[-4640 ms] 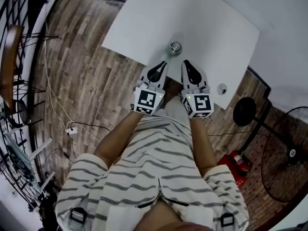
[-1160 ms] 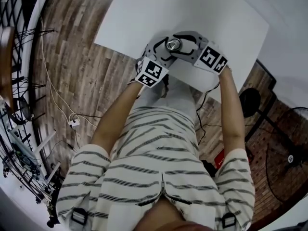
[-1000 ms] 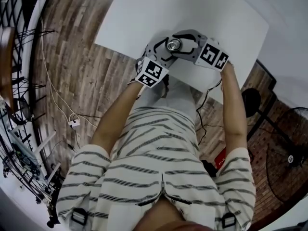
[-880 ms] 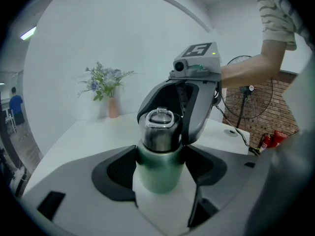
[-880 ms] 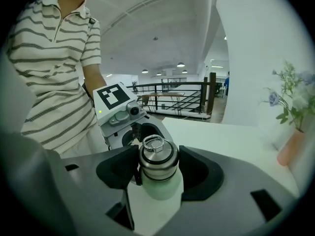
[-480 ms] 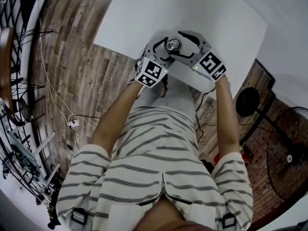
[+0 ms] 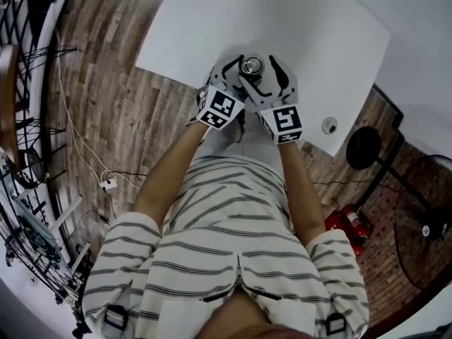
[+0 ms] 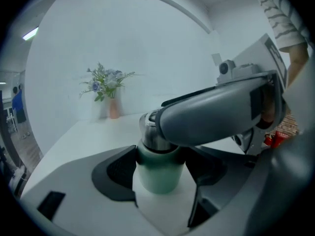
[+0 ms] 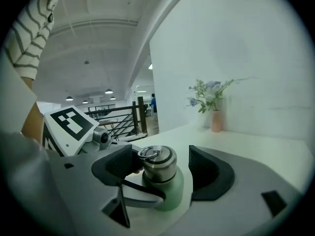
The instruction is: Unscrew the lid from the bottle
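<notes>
A pale green bottle [image 7: 251, 66] with a steel lid stands near the front edge of the white table [image 7: 318, 27]. In the left gripper view its green body [image 8: 158, 168] sits between the dark pads, which press on it from both sides. My left gripper [image 7: 240, 76] is shut on it. The right gripper's grey finger [image 8: 216, 112] crosses in front at lid height. In the right gripper view the steel lid [image 9: 157, 162], with a ring on top, lies between the jaws of my right gripper [image 9: 161, 167]. They stand open, with a gap on the right side.
A small vase of flowers [image 8: 110, 90] stands at the far side of the table against the wall. A small round fitting [image 7: 329, 126] sits at the table's near right corner. A floor fan [image 7: 424, 224] and a red object [image 7: 346, 221] are on the wooden floor at right.
My right gripper has swung from the bottle's right side round to its near side, its marker cube coming toward the person. The left gripper and bottle have stayed put.
</notes>
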Motion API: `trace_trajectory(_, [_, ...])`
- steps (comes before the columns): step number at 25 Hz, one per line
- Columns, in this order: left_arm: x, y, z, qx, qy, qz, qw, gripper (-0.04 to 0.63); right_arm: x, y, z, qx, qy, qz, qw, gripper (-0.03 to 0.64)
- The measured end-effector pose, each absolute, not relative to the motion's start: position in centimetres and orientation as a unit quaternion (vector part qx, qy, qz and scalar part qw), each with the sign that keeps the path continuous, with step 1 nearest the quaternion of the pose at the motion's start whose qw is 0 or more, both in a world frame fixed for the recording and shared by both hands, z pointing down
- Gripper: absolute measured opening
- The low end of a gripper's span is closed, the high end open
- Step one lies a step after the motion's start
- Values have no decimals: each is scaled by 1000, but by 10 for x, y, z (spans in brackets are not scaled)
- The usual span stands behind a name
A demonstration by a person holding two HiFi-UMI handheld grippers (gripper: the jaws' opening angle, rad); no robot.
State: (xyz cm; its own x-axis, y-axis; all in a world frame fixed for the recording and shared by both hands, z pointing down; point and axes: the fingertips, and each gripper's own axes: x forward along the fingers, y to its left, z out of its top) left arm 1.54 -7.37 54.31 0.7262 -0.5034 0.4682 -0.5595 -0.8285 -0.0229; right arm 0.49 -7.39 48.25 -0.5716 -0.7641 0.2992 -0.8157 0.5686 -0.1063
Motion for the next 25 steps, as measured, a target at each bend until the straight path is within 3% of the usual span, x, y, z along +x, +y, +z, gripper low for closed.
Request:
trace_trajectory(9, [17, -74, 544, 927, -289, 231, 57, 310, 0, -77, 495, 497, -850, 126, 118, 259])
trace_trajectory(25, [18, -76, 542, 928, -290, 228, 56, 308, 1, -76, 494, 439, -881, 124, 126, 264])
